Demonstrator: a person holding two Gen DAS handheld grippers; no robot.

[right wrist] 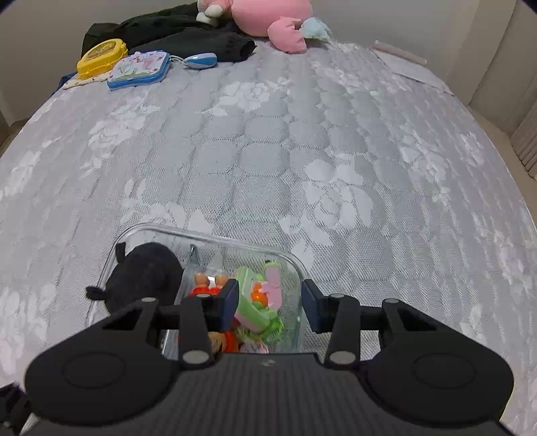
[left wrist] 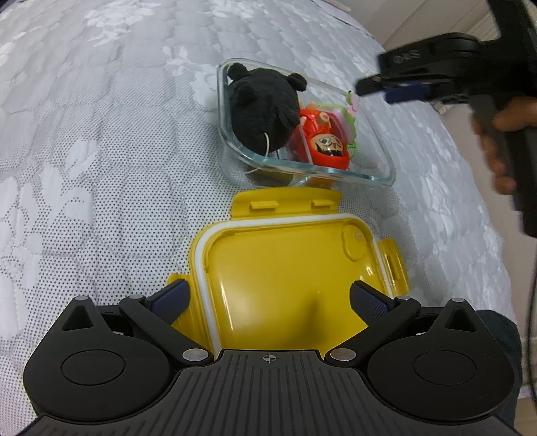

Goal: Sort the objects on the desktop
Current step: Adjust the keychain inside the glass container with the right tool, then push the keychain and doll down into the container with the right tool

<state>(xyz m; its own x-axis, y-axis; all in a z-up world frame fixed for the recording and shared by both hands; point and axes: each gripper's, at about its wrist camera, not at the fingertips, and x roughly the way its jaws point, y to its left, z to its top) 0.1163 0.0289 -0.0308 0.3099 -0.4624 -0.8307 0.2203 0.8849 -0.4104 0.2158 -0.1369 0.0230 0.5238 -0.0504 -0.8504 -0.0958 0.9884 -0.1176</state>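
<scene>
At the far edge of the grey quilted mattress with white flower pattern (right wrist: pixel 302 151) lie a yellow plastic case (right wrist: pixel 101 57), a blue-rimmed toy tablet (right wrist: pixel 140 68), black clothes (right wrist: pixel 188 32) and a pink plush toy (right wrist: pixel 268 20) — all well apart from the work.

The clear rectangular glass container (left wrist: pixel 379 157) sits on the mattress and holds a black plush toy with round ears (left wrist: pixel 261 107), a red figure with a painted face (left wrist: pixel 322 141) and a green-and-pink plastic toy (right wrist: pixel 260 302). The yellow plastic lid with white seal (left wrist: pixel 285 265) lies upside down just beside the container, its long axis running left to right.

The left gripper (left wrist: pixel 268 302) is spread wide above the lid, holding nothing. The right gripper (right wrist: pixel 270 302) hovers over the container — fingers apart, empty.
</scene>
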